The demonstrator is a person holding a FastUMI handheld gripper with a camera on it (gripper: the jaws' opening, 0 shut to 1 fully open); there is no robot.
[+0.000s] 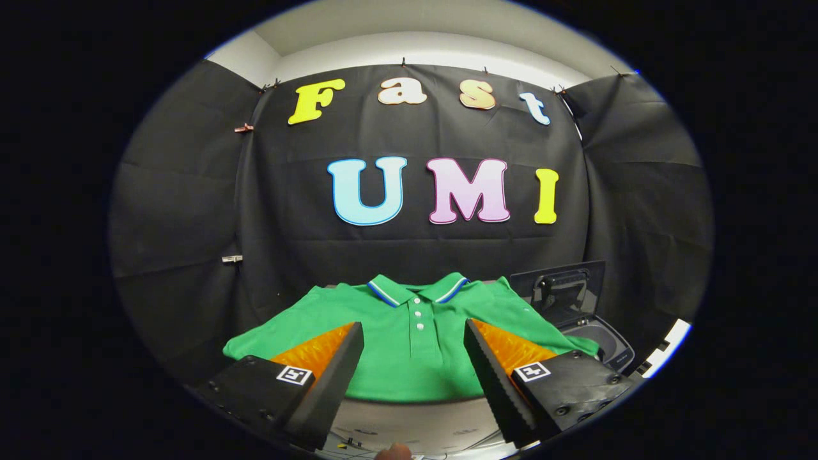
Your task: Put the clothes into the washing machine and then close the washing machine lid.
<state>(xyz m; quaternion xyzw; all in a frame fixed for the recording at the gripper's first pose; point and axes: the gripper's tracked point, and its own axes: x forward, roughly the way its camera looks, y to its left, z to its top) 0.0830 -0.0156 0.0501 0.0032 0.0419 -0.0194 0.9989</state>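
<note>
**Shirt dead ahead, washer off at two o'clock**

While the tongs (pixel 414 348) hang with their fingers spread wide and nothing between them, we see the green polo shirt (pixel 412 332) laid flat on the table (pixel 409 425) straight ahead at twelve o'clock — collar (pixel 418 289) at the far end, hem at the near end, just beyond the fingertips. Its long axis, collar to hem, runs along our line of sight, and the sleeves spread out toward nine and three. The button placket sits almost on the midline between the two fingers, so we judge that a straight push forward and down would bring the tongs onto the middle of the cloth.

The washing machine (pixel 597 342) stands at about two o'clock from the tongs, just beside the shirt's right sleeve, with its lid (pixel 562 292) raised and the tub open. From here the carry looks short — forward for the grab, then a swing to the right.
</note>
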